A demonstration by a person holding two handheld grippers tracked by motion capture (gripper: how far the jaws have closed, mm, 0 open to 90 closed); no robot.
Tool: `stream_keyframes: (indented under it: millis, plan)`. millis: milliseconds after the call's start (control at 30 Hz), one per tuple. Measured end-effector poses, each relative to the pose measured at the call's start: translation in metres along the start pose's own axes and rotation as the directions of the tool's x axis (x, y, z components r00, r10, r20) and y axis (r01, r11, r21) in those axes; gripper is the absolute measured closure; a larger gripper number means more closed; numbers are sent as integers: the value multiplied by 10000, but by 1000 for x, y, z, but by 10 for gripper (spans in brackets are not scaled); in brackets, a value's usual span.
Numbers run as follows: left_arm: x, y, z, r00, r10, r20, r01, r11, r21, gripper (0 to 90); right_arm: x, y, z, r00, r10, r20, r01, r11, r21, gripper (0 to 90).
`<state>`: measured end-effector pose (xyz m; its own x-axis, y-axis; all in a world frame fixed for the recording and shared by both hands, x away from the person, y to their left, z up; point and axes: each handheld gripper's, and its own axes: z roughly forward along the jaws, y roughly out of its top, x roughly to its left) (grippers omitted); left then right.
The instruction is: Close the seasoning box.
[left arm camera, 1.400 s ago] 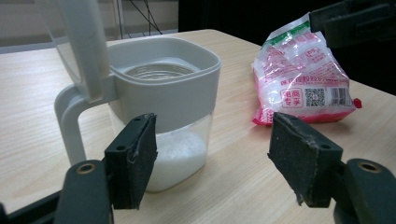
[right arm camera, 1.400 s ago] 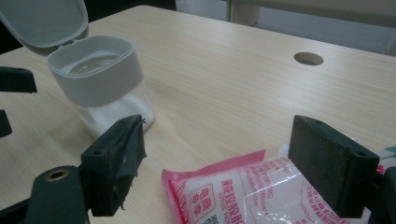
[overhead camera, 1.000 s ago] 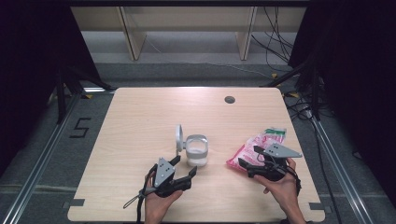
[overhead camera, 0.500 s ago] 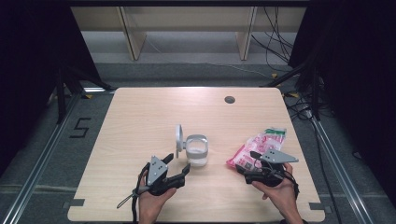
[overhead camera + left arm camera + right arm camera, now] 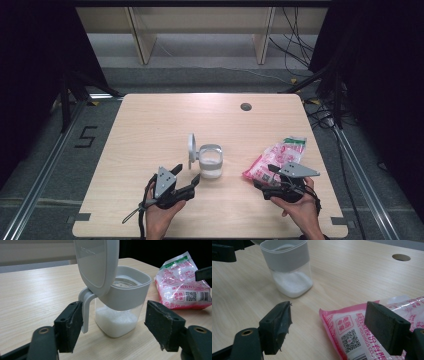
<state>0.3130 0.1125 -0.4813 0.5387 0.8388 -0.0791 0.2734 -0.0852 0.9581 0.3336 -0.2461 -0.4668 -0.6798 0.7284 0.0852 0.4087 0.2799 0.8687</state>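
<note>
Sugar jar point(image 5: 210, 162) sits near the middle of the wooden table point(image 5: 150, 130) in the high view, with its grey lid point(image 5: 191, 148) flipped up on its left side. The left gripper point(image 5: 186, 176) is just in front of the jar with its jaws apart, and the right gripper point(image 5: 264, 176) rests at the near edge of the pink bag point(image 5: 275, 160), jaws apart too. In the left gripper view, the jar point(image 5: 120, 312) stands between the two wide-open black jaws, not touching them; white grains fill its bottom, and the lid point(image 5: 96, 263) stands up tall. In the right gripper view, the open jaws sit over the corner of the pink bag point(image 5: 352, 332), and the jar point(image 5: 290, 270) stands farther back
</note>
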Motion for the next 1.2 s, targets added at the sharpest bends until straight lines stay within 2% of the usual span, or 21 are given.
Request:
stream_keyframes:
  millis: [67,100,133,200,233,267,300,367,433,500,600,667,700,867,900,933,1033,1200]
  plan:
    - [0,0,-1,10000,19,-61,-19,10000,12,332,-1,0,-3,9998,-94,157,91,9998,173,227]
    - [0,-1,-2,10000,62,-11,-62,9999,-89,358,2,-1,-3,9995,248,176,-251,9996,157,227]
    - [0,-1,-3,9999,145,-5,-145,9998,-113,397,0,-1,-3,9998,-26,186,25,10000,49,227]
    - [3,-1,-5,9996,252,93,-249,9992,-306,463,-1,-1,-4,9994,-220,274,218,9997,73,229]
    - [4,0,-6,9994,345,81,-343,9991,-263,519,2,-1,-5,9997,92,207,-97,9997,220,229]
    - [5,1,-6,9994,334,33,-332,9986,-403,550,2,-1,-6,9995,214,244,-220,9995,240,229]
    - [7,1,-7,9996,273,-4,-273,9980,-577,600,1,-1,-4,9997,-31,235,31,10000,7,231]
    - [9,2,-8,9992,376,-103,-382,9974,-618,716,2,-1,-4,9996,-17,272,16,10000,32,233]
    - [12,3,-8,9991,354,-228,-368,9973,-636,772,2,-1,-5,9994,-167,311,168,9999,-32,233]
    - [15,3,-6,9976,479,-509,-510,9969,-603,826,3,-1,-5,9997,-36,253,35,10000,26,235]
    - [17,2,-5,9968,468,-643,-505,9971,-564,889,2,-1,-5,9997,-164,183,164,9999,-8,236]
    - [19,4,-2,9957,560,-740,-599,9969,-514,893,3,-1,-6,9996,-194,194,192,9998,99,238]
    - [20,4,-1,9958,537,-744,-575,9971,-500,893,5,-1,-7,9998,62,211,-65,9999,149,238]
    - [23,9,2,9966,412,-718,-452,9975,-549,893,3,-2,-6,9993,-286,246,287,9996,-34,241]
    - [23,10,3,9968,266,-750,-312,9977,-603,892,4,-2,-7,9998,-73,208,71,9999,78,241]
    - [23,11,3,9967,375,-718,-421,9971,-634,892,5,-2,-7,9998,67,165,-69,9999,150,242]
    - [23,14,4,9960,506,-731,-559,9958,-725,891,5,-2,-7,9998,89,168,-91,9999,110,243]
    - [23,20,8,9966,494,-659,-545,9954,-782,890,6,-2,-8,9997,143,193,-146,9998,122,244]
